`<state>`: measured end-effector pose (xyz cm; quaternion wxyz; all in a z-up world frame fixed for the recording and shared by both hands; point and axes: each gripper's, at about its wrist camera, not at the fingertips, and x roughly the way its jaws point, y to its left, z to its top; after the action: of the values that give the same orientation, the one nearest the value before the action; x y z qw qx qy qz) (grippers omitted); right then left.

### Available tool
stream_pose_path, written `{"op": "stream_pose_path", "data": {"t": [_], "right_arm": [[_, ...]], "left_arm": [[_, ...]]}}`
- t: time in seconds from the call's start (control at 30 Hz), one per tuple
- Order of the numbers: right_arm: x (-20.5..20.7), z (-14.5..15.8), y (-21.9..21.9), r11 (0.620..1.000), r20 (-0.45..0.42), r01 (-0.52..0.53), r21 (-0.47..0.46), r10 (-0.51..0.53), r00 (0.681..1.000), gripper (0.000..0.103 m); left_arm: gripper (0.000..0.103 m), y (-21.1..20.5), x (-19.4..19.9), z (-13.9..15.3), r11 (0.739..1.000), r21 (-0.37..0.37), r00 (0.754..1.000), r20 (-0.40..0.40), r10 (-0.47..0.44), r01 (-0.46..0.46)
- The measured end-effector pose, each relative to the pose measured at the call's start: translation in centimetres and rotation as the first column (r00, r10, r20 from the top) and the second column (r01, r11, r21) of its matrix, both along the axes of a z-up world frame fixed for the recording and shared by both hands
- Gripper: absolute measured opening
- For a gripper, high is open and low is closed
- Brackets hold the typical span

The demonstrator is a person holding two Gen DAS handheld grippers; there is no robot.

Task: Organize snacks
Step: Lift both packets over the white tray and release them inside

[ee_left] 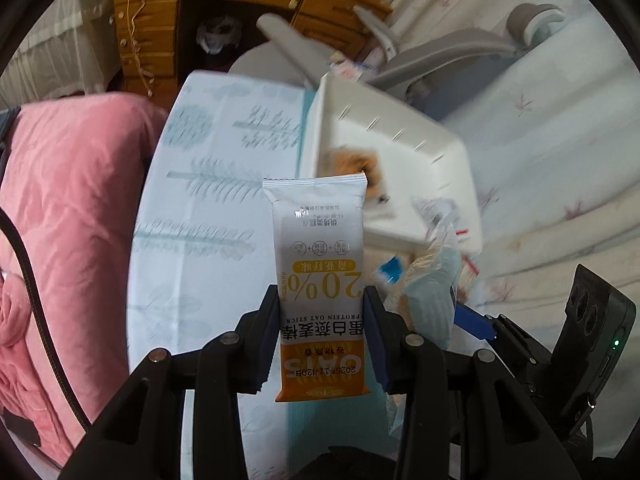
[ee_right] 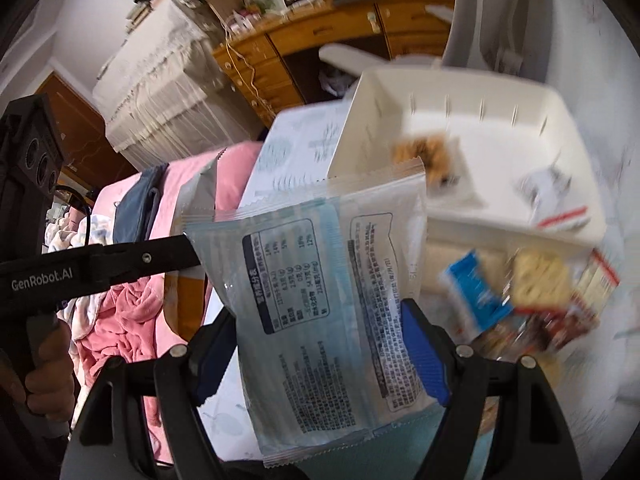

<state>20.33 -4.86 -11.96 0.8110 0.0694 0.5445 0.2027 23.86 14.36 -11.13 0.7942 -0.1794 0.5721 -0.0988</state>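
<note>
White-and-orange foil, the wrapper of a protein oat stick [ee_left: 320, 280], is clamped upright between the narrow jaws of the left tool [ee_left: 322, 344]. A wider pale-blue transparent snack packet [ee_right: 320, 292] is gripped by the right tool [ee_right: 320, 356]. Both are held above a white plastic bin [ee_left: 400, 136] beside loose snacks [ee_right: 532, 292].

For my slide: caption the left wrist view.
Left gripper holds a protein oat stick packet above the patterned tablecloth, white bin beyond.
</note>
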Motion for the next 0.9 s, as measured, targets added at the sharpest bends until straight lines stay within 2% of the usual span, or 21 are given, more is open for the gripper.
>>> {"op": "stream_pose_path", "data": {"t": [0.3,0.5,0.67,0.87,0.9], "right_arm": [[3.4,3.8,-5.4,1.0,0.164,0.023,0.003,-0.023,0.986,0.079],[6.4,4.0,-9.3,0.997,0.239,0.081,0.001,-0.078,0.968,0.079],[8.6,2.6,-11.7,0.993,0.254,0.116,-0.006,-0.11,0.961,0.08],[10.7,-0.2,-13.3,0.989,0.206,0.149,-0.008,-0.144,0.968,0.081],[11.0,-0.5,-13.5,0.987,0.199,0.158,-0.005,-0.153,0.968,0.081]], "left_arm": [[0.039,-5.4,3.9,3.2,1.0,0.03,0.996,0.09,-0.004,0.002],[0.039,-8.8,7.1,3.7,0.999,0.048,0.993,0.116,-0.012,0.007],[0.039,-10.9,9.8,2.9,0.998,0.059,0.994,0.11,-0.023,0.017],[0.039,-12.3,12.4,1.5,0.997,0.076,0.996,0.088,-0.035,0.028],[0.044,-12.4,12.8,1.2,0.996,0.083,0.996,0.086,-0.033,0.026]]}}
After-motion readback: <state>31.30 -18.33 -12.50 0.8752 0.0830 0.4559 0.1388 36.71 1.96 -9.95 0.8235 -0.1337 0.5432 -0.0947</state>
